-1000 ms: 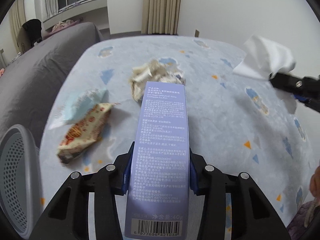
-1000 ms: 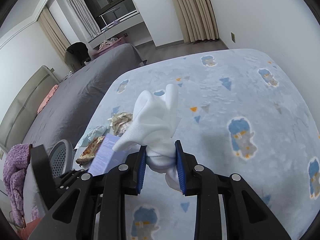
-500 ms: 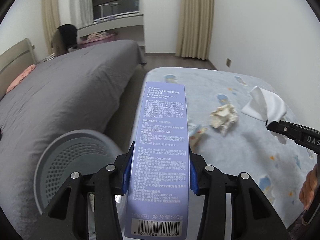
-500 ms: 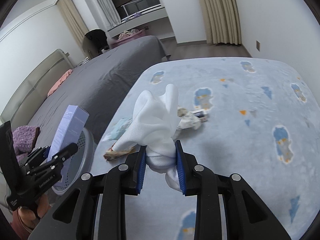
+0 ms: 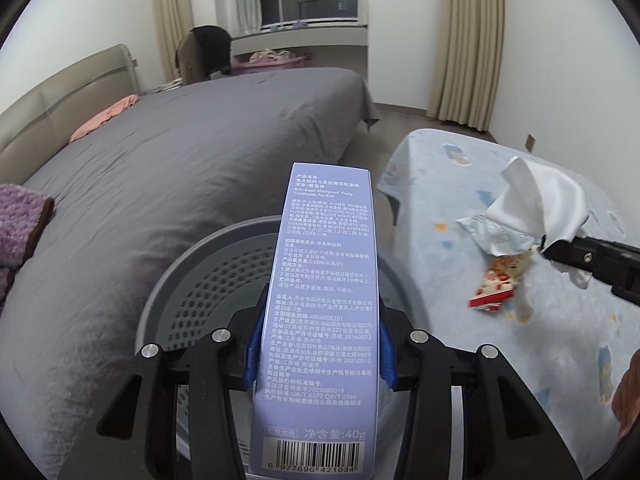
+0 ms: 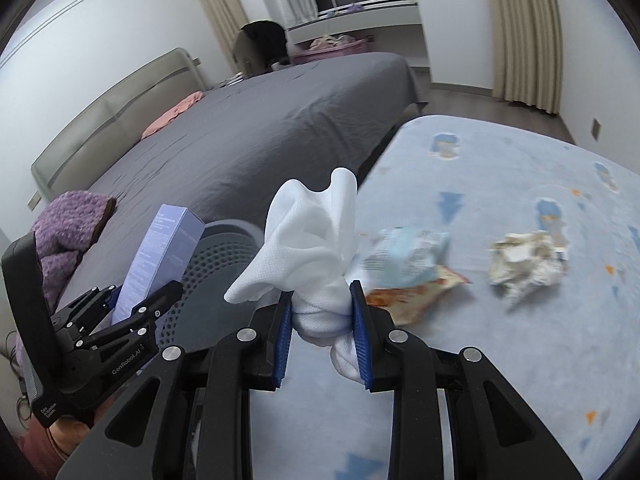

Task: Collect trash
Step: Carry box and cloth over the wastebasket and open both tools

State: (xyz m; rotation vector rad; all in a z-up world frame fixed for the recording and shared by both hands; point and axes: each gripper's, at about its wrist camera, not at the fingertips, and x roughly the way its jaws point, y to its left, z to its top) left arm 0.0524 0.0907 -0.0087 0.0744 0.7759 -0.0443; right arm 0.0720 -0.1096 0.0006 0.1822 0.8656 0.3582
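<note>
My left gripper (image 5: 318, 344) is shut on a tall lilac toothpaste box (image 5: 324, 280), held over the grey perforated trash basket (image 5: 224, 276). From the right wrist view the same box (image 6: 160, 256) and left gripper (image 6: 140, 300) hang above the basket (image 6: 218, 264). My right gripper (image 6: 320, 332) is shut on a crumpled white tissue (image 6: 308, 248), which shows at the right of the left wrist view (image 5: 536, 204). On the pale blue patterned mat (image 6: 520, 340) lie a light blue wrapper (image 6: 404, 258), a red-orange snack wrapper (image 6: 412, 296) and a crumpled paper ball (image 6: 528, 264).
A bed with a grey cover (image 5: 180, 184) stands behind the basket, with a purple knitted cloth (image 6: 68, 236) and a pink item (image 5: 104, 120) on it. Curtains and white walls close off the far side. A hand (image 5: 628, 396) shows at the right edge.
Both grippers have swung left from over the mat to the basket, each keeping its load. The basket moved from the left edge to under the toothpaste box.
</note>
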